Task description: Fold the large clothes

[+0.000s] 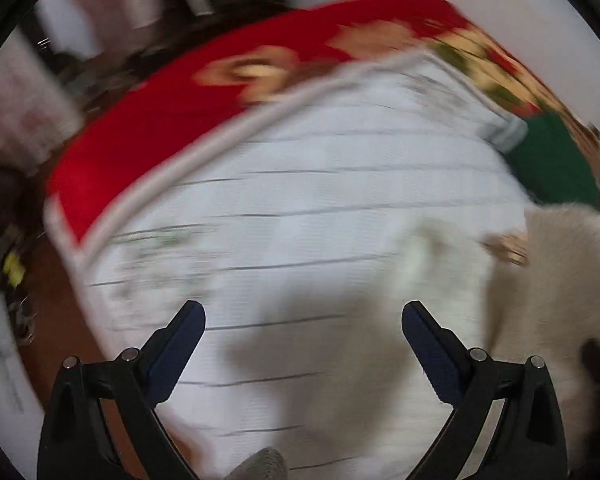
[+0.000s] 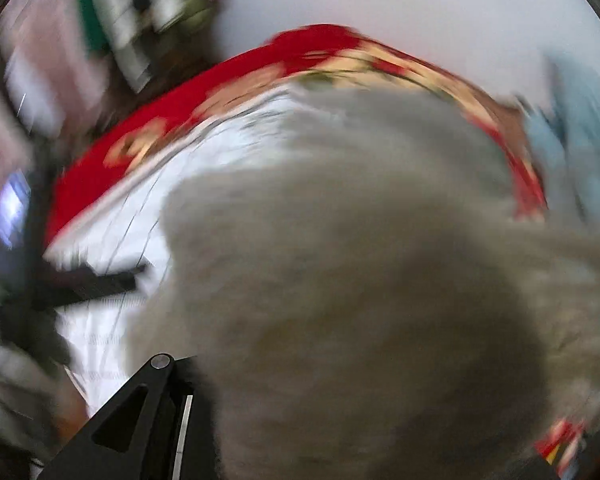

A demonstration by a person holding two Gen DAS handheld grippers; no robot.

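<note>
Left gripper is angled steeply down with its jaws spread wide apart, nothing between them. Right gripper also tips down, but only its left jaw shows; the rest is buried under fluffy beige fabric, so its jaws seem clamped on that.

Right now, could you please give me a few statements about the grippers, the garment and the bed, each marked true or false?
1. The left gripper is open with nothing between its fingers. True.
2. A fluffy beige garment fills most of the right wrist view. True.
3. The white sheet is plain, without lines. False: thin dark lines cross it.
4. The blanket beyond the sheet is blue. False: it is red with a floral pattern.
5. The right gripper's fingertips show clearly. False: the garment hides them.
</note>
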